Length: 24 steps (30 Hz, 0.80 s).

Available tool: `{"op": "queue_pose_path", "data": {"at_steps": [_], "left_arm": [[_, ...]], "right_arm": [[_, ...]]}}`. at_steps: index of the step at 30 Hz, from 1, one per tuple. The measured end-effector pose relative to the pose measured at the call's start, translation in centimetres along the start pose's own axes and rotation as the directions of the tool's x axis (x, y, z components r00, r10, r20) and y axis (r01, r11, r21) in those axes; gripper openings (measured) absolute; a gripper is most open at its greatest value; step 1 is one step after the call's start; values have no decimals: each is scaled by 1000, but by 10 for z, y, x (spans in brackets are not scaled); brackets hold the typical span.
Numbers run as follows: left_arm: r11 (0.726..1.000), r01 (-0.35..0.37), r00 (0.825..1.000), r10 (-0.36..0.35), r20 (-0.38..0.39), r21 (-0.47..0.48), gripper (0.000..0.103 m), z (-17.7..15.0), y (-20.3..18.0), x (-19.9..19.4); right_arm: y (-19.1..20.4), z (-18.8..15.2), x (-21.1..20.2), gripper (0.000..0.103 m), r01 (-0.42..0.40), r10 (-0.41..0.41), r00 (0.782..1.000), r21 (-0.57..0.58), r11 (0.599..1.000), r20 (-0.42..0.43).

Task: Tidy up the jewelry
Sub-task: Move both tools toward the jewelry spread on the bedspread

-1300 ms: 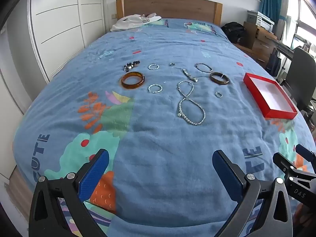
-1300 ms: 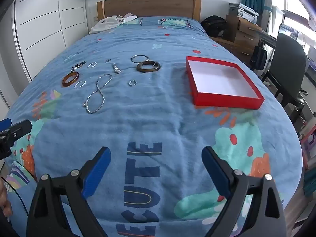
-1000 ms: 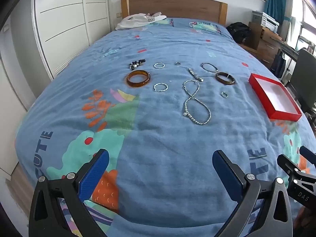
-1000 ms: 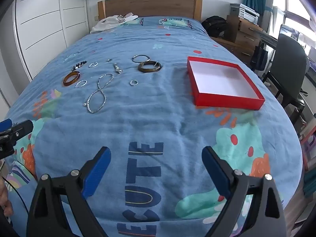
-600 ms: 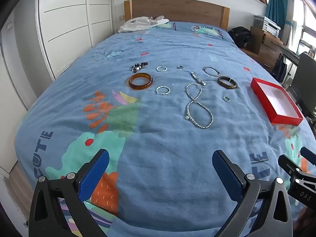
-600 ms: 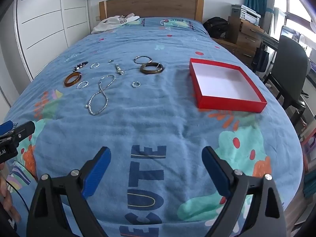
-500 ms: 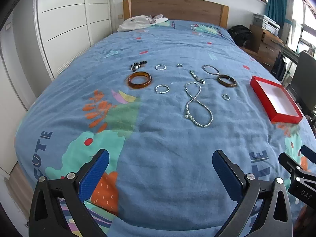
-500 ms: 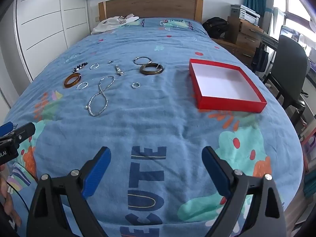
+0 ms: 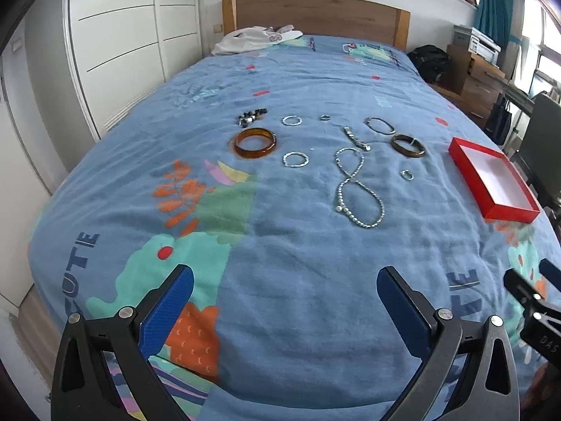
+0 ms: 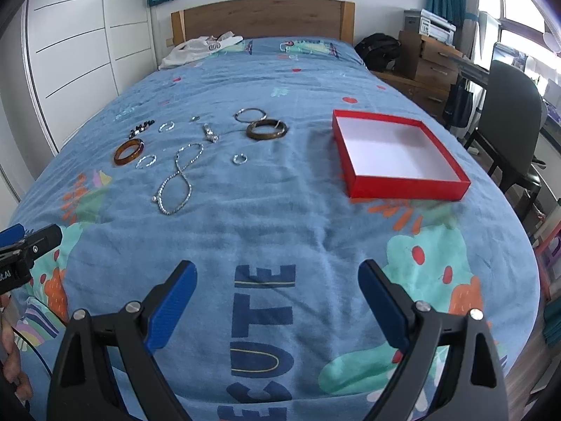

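Two tongs are in view, and we hold both above the near end of the bed (image 9: 280,80). The left tongs (image 9: 284,286) are spread wide and grip nothing. The right tongs (image 10: 277,277) are likewise spread wide and empty. The jewelry lies mid-bed, well apart from both: an amber bangle (image 9: 255,142), a beaded necklace (image 9: 357,189) twisted into a figure eight, a dark bangle (image 9: 408,145), and a small ring (image 9: 407,175) near it. A red box (image 10: 396,152) sits open, to the right of the jewelry.
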<state>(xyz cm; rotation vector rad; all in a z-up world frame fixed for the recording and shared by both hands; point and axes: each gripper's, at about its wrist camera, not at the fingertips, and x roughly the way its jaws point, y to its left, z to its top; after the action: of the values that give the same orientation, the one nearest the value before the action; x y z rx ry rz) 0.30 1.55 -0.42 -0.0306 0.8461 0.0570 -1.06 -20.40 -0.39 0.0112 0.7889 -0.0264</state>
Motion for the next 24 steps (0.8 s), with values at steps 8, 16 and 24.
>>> {"op": "queue_pose_path", "data": {"at_steps": [8, 16, 24], "left_arm": [[1000, -24, 1000, 24, -12, -10, 102, 0, 6, 3], [999, -45, 999, 45, -7, -13, 102, 1, 6, 2], [997, -71, 997, 71, 28, -9, 102, 3, 9, 1]], "right_arm": [[2, 2, -1, 94, 5, -5, 1000, -12, 1000, 7], [6, 5, -3, 94, 4, -4, 1000, -19, 1000, 22], [10, 10, 0, 94, -1, 2, 1000, -24, 1000, 21]]}}
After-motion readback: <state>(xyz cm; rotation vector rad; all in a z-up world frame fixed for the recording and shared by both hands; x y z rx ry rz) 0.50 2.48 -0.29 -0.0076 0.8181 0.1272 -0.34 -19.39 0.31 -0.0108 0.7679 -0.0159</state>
